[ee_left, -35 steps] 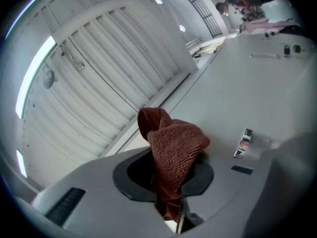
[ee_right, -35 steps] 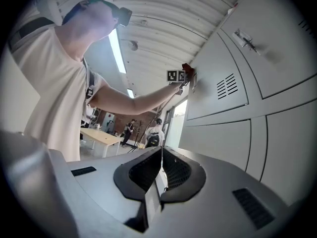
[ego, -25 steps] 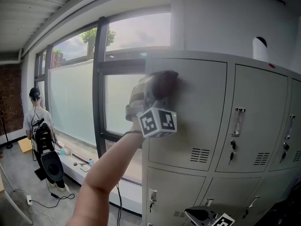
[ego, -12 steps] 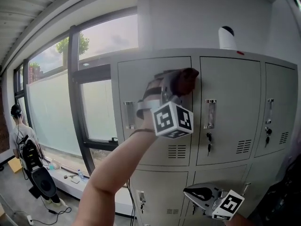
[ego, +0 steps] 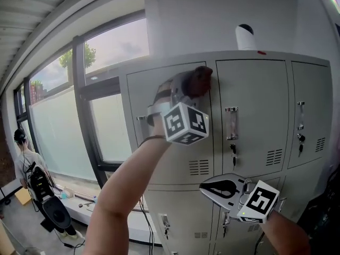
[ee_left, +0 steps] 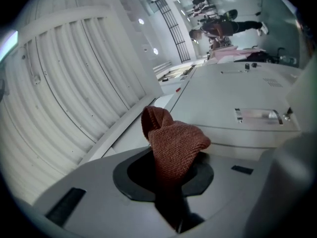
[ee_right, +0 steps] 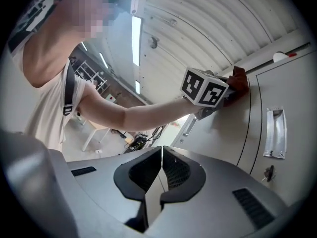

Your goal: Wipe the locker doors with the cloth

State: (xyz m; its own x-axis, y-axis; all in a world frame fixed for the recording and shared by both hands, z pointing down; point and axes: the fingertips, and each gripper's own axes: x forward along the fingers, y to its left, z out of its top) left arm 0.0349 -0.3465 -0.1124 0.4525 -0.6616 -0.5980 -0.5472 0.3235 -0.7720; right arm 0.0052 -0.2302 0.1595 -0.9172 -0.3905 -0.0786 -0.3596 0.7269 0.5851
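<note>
Locker door (ego: 183, 159) top edge under gripped cloth (ego: 194, 81)

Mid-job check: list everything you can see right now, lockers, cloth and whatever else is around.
grey metal lockers: several doors, grey, stacked rows straight ahead
reddish-brown knitted cloth: one, against the top of the leftmost upper door
white cylindrical device with a black top: one, on top of the lockers
dark-framed window: one, left of the lockers
person in the background: one, far lower left by the window
left gripper: grey, raised, shut on the cloth
right gripper: grey, held low, shut, empty
</note>
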